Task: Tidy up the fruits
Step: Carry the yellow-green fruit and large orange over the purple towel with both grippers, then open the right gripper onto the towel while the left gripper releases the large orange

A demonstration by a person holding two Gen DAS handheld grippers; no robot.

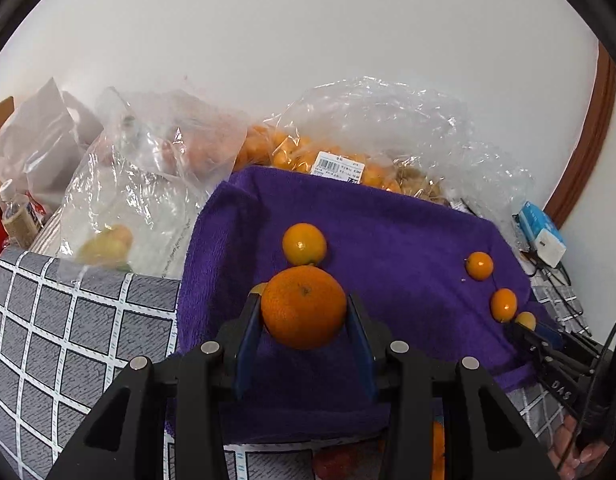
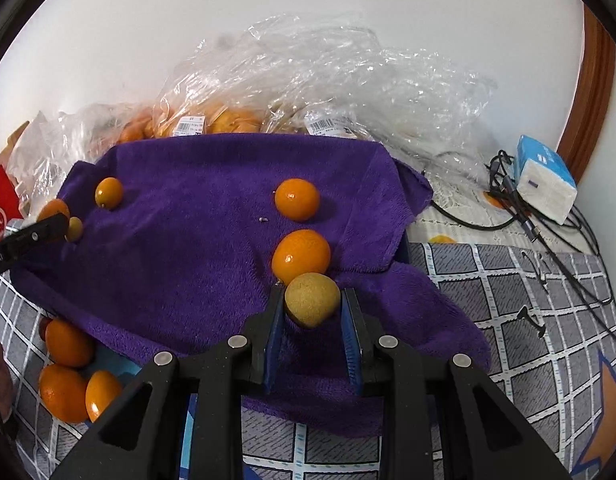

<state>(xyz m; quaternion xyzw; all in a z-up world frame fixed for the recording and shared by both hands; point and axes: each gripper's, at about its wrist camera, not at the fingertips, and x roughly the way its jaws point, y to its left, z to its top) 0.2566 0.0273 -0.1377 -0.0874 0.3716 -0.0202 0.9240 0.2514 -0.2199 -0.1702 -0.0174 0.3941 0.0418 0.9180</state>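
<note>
Left gripper pinches a big orange between its blue pads, right at the fingertips over the purple towel. Just beyond it sits a smaller orange, nearly touching. Off to its right, two little oranges line up toward the right gripper.

Right gripper, jaws clamped on a dull yellow-brown round fruit; directly ahead, an orange fruit touches it, another further on. Only this view shows three oranges off the towel, low on its left, and the cables on its right. Fruit bags lie farthest back.
</note>
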